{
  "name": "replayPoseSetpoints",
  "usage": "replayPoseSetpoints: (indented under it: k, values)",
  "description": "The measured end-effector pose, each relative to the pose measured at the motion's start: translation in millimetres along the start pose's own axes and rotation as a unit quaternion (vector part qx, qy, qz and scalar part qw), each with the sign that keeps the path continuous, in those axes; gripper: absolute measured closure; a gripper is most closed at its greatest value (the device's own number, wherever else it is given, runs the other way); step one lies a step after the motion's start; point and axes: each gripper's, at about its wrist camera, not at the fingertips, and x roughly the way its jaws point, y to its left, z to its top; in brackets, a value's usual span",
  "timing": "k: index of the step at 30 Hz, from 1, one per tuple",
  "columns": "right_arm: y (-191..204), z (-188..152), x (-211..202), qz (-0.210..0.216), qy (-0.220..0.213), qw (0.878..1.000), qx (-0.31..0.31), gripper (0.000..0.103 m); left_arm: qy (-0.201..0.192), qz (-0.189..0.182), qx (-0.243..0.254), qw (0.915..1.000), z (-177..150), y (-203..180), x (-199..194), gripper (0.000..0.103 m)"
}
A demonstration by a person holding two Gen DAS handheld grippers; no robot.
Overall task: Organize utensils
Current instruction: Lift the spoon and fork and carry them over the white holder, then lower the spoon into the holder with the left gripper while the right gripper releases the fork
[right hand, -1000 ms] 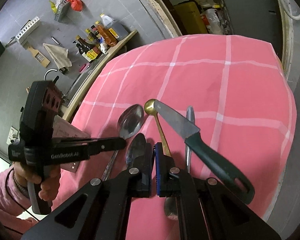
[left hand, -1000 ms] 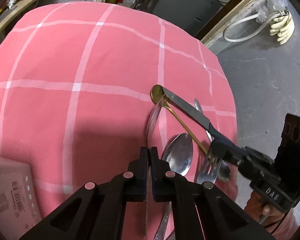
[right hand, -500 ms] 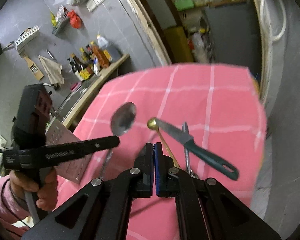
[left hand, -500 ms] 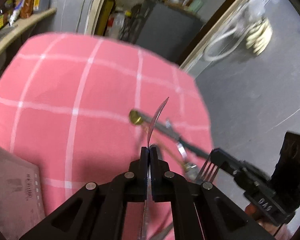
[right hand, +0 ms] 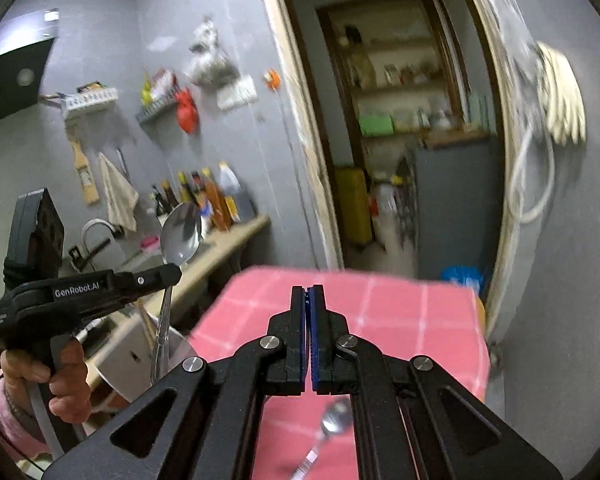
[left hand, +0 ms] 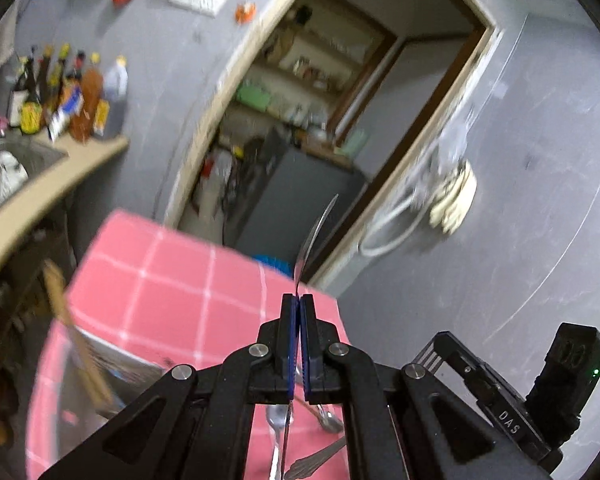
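L claw (left hand: 297, 308) pinches a big silver spoon (left hand: 314, 242) by the handle just below the bowl; spoon stands upright, bowl above the tips, handle hanging down under them, well above the pink checked table (left hand: 172, 280). In R wrist view the same spoon (right hand: 180, 232) sits clamped in the L claw (right hand: 172, 274), person's hand (right hand: 56, 376) gripping the handle, claw held roughly level & raised. R claw (right hand: 309, 300) is pressed together w/ nothing between the pads, also raised over the table (right hand: 400, 320). Small spoon (right hand: 332, 420) lies on the cloth below it. More cutlery (left hand: 320, 424) lies under the L claw, blurry.
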Motion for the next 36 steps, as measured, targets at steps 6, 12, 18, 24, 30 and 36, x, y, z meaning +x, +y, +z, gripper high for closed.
replayPoseSetpoints:
  k: [6, 12, 18, 24, 30, 36]
  values:
    - [67, 31, 3, 0.027, -0.049, 0.998, -0.036, 0.101, -0.065, 0.012, 0.004, 0.9978, 24, 39, -49, 0.101]
    - [131, 25, 12, 0.028, -0.043, 0.994, -0.1, 0.101, -0.09, 0.02, -0.003, 0.9957, 19, 70, -64, 0.101]
    - [165, 5, 23, 0.012, -0.013, 0.988, -0.151, 0.101, -0.091, 0.004, -0.008, 0.9958, -1, 87, -57, 0.1]
    - [166, -15, 34, 0.006, 0.013, 0.989, -0.149, 0.101, -0.086, 0.0, -0.014, 0.9962, -21, 99, -50, 0.1]
    - [163, -30, 42, 0.009, 0.032, 0.989, -0.142, 0.101, -0.076, 0.001, -0.014, 0.997, -33, 106, -47, 0.1]
    - [156, -40, 52, 0.019, 0.054, 0.992, -0.114, 0.1, -0.056, 0.002, -0.016, 0.9983, -39, 111, -45, 0.1]
